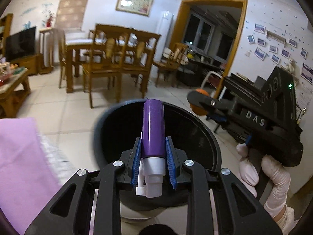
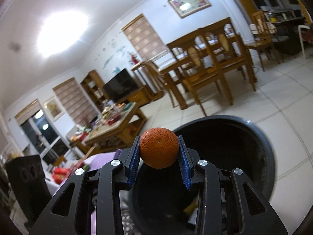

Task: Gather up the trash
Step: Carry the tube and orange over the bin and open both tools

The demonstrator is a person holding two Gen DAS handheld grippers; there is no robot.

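The left tongs (image 1: 153,157) are clamped on a purple spray bottle (image 1: 153,129), its white nozzle end toward the camera, held over the open mouth of a dark round bin (image 1: 207,137) on the tiled floor (image 1: 64,105). The right tongs (image 2: 158,156) grip an orange (image 2: 158,147) above the same bin, in a gloved hand (image 1: 273,178)
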